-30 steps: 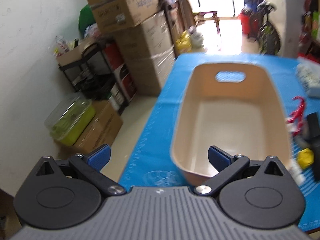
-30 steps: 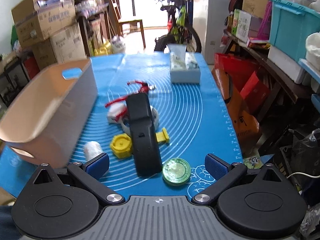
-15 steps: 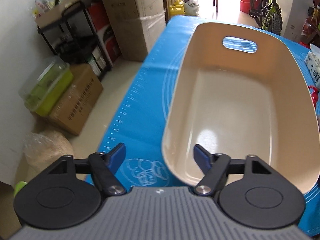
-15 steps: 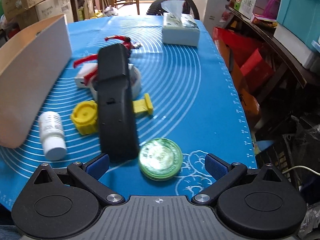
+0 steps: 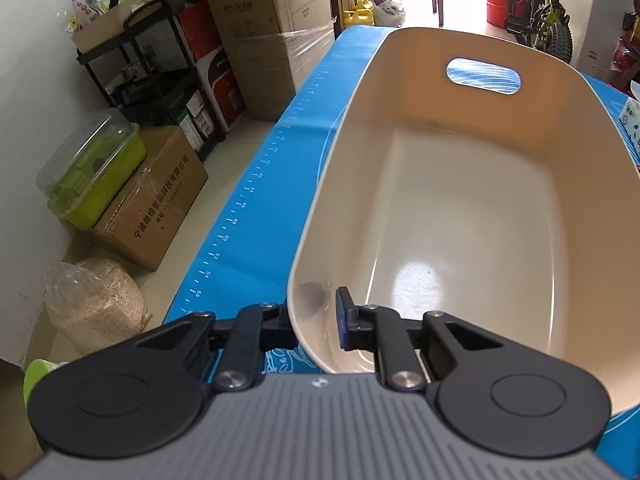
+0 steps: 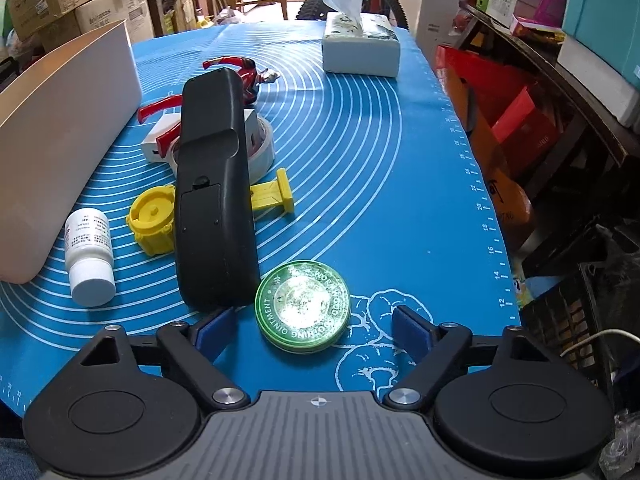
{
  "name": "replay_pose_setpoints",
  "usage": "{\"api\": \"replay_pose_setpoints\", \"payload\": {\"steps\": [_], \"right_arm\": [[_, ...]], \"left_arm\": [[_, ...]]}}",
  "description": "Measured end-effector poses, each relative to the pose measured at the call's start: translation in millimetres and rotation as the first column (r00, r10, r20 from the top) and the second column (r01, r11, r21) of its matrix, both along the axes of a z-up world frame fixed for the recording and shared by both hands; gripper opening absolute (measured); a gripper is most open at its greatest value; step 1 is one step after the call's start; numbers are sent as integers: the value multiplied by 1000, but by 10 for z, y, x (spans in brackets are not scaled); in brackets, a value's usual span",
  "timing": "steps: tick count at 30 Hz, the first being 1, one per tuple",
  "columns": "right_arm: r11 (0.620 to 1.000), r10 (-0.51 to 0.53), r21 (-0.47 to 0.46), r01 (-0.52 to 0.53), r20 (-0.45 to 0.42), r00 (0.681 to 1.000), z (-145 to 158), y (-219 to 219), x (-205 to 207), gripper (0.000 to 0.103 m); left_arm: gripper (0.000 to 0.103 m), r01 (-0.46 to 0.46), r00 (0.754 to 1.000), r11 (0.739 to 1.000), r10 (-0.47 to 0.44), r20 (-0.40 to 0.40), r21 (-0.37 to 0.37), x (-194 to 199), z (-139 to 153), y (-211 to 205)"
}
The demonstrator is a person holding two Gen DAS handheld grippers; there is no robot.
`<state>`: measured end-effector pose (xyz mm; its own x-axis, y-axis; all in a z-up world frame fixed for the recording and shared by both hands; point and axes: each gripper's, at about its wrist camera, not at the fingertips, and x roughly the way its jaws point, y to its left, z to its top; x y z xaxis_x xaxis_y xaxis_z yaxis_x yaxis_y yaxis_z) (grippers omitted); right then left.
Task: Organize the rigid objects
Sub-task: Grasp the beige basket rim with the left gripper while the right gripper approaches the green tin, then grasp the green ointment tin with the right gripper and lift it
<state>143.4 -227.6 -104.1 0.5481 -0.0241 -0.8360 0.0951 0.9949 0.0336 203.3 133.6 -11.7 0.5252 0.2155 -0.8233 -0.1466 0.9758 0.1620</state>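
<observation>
A cream plastic bin (image 5: 460,208) stands on the blue mat; its outer wall shows in the right wrist view (image 6: 60,128). My left gripper (image 5: 314,316) is shut on the bin's near-left rim, one finger outside and one inside. My right gripper (image 6: 312,330) is open, its fingers either side of a round green ointment tin (image 6: 303,306). Beside the tin lie a black remote (image 6: 216,208), a yellow cap (image 6: 152,224), a yellow clip (image 6: 274,196), a white pill bottle (image 6: 90,254), a tape roll (image 6: 264,148) and a red toy figure (image 6: 244,76).
A tissue box (image 6: 360,46) stands at the far end of the mat (image 6: 400,200). Cardboard boxes (image 5: 268,24), a black shelf (image 5: 160,80) and a green lidded container (image 5: 92,168) stand on the floor to the left. Crates and boxes crowd the right side.
My left gripper has closed onto the bin's near rim. My right gripper has lowered and moved forward, so the green tin now lies between its fingers, which have narrowed somewhat.
</observation>
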Motion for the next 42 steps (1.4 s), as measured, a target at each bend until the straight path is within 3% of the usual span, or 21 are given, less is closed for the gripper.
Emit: {"api": "replay_pose_setpoints", "payload": {"steps": [5, 7, 9, 16, 25, 37, 42], "right_arm": [[1000, 28, -12, -28, 16, 999, 27, 8, 12, 72], [999, 36, -11, -36, 23, 999, 46, 14, 9, 60], [999, 42, -13, -42, 21, 999, 60, 24, 6, 55], [999, 10, -48, -8, 46, 999, 178, -9, -35, 55], [1000, 6, -19, -2, 161, 987, 725, 23, 147, 55], [985, 148, 39, -169, 319, 936, 1344, 872, 795, 55], [961, 251, 31, -275, 324, 912, 1422, 1438, 1012, 55]], "left_arm": [[14, -13, 1000, 999, 13, 7, -48, 13, -1, 93], [14, -11, 1000, 998, 12, 12, -55, 12, -15, 95], [14, -8, 1000, 998, 9, 14, -57, 18, -22, 104], [12, -12, 1000, 994, 12, 4, -108, 42, -31, 170], [10, 14, 1000, 989, -17, -22, -146, 79, -46, 244], [9, 19, 1000, 988, -21, -10, -154, 57, -57, 244], [9, 20, 1000, 987, -21, -8, -160, 57, -62, 250]]}}
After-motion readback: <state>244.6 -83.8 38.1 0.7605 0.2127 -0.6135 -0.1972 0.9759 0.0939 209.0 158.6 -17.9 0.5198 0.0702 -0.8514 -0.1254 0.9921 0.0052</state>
